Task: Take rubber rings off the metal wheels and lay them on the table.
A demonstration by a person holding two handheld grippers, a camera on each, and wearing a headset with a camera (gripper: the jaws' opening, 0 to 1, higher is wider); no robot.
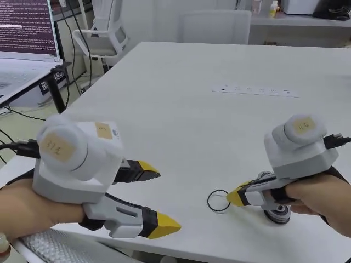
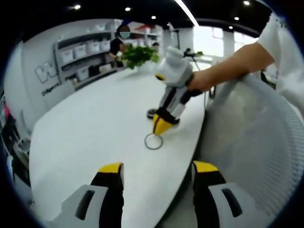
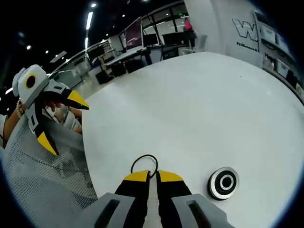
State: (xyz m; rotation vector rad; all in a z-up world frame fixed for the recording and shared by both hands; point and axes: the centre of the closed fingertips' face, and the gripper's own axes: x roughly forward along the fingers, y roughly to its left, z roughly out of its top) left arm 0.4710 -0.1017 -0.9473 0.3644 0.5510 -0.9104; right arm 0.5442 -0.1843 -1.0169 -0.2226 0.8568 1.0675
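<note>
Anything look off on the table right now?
Nothing stands out. The rubber ring lies flat on the table, its edge pinched by the shut right gripper; the metal wheel sits flat beside it. The left gripper hovers open.

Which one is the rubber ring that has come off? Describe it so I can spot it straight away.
On the white table, look near the front edge for the right gripper. The rubber ring lies flat there, its edge caught between the shut yellow jaws. It is a thin, empty black loop, unlike the thick metal wheel beside it, which has a solid hub.
</note>
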